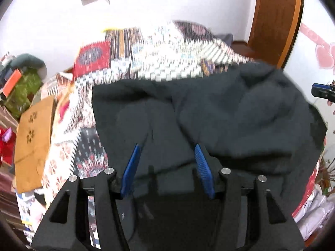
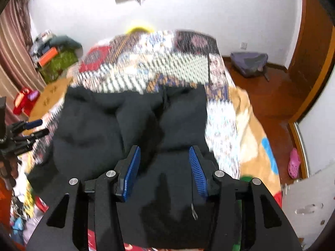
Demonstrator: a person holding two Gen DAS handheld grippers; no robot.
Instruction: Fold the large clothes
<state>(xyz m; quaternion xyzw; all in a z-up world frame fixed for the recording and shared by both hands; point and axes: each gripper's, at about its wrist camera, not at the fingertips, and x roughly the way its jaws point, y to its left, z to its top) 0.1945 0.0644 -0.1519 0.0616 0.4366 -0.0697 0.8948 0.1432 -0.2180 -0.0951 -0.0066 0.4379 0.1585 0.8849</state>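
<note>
A large dark garment (image 1: 219, 113) lies rumpled across the near part of a bed, also seen in the right wrist view (image 2: 108, 125). My left gripper (image 1: 167, 146) hovers over its near edge, jaws open, blue pads (image 1: 132, 167) apart with only cloth lying below them. My right gripper (image 2: 164, 148) is open too, over the garment's right half, with a fold running away between its pads (image 2: 197, 171). Each gripper shows in the other's view: the right gripper (image 1: 322, 90) at the far right edge, the left gripper (image 2: 27, 129) at the left edge. Both views are motion-blurred.
A patchwork quilt (image 2: 167, 67) covers the bed, with a tan blanket (image 2: 251, 129) hanging off its right side. A brown board (image 1: 33, 138) lies at the bed's left. On the wooden floor are a grey bag (image 2: 249, 62) and a pink slipper (image 2: 294, 163). A wooden door (image 1: 274, 16) stands at the right.
</note>
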